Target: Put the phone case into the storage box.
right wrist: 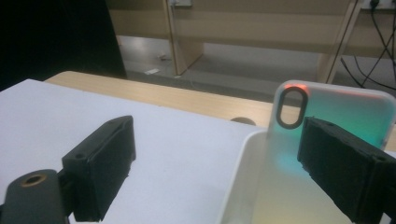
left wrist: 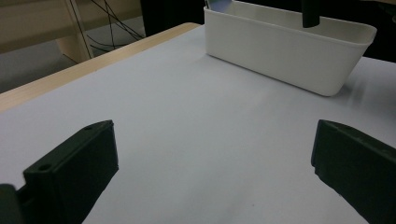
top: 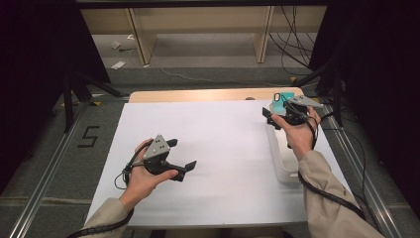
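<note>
A translucent phone case, tinted green to orange with an oval camera cut-out, stands upright at the far end of a white bin. My right gripper is open around the bin's rim. One jaw hangs over the white table outside the bin, the other sits in front of the case's lower right part. In the high view the right gripper hovers at the bin's far end, beside the case. My left gripper is open with nothing between its jaws, low over the white table's left half.
A white sheet covers the table, with a bare wooden strip along the far edge. The bin lies along the right side. Beyond the table are wooden shelf legs, floor cables and dark stands. Metal rails run along both sides.
</note>
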### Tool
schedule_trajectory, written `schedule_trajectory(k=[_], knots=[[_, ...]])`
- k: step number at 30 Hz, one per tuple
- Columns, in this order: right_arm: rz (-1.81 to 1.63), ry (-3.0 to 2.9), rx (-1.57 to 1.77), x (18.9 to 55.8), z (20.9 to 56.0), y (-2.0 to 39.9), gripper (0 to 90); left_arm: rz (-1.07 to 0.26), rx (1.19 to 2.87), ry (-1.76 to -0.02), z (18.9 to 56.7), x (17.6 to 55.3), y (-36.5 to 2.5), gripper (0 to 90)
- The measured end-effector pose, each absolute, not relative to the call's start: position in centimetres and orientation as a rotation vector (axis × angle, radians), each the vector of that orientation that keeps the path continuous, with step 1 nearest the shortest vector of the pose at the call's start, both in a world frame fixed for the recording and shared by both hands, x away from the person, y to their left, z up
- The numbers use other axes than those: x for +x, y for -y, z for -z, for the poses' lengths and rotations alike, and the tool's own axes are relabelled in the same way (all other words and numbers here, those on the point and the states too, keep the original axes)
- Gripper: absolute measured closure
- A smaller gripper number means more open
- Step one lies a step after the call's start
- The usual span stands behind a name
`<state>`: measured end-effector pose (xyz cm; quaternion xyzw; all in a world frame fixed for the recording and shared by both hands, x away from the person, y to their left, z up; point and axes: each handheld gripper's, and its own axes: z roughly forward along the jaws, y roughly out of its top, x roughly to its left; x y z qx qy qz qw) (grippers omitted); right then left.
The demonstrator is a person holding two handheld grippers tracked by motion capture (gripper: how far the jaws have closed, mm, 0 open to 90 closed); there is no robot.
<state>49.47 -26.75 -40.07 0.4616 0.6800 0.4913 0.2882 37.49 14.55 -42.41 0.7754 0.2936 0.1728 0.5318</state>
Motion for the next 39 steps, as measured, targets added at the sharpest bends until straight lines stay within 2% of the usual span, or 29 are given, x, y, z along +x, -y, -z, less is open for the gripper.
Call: schedule_trajectory(k=[39], knots=[[-1.45,-1.933,1.082,44.9,39.4,25.7,15.3,-0.416,1.849,-0.706,42.4,37.6,-14.7,0.0]])
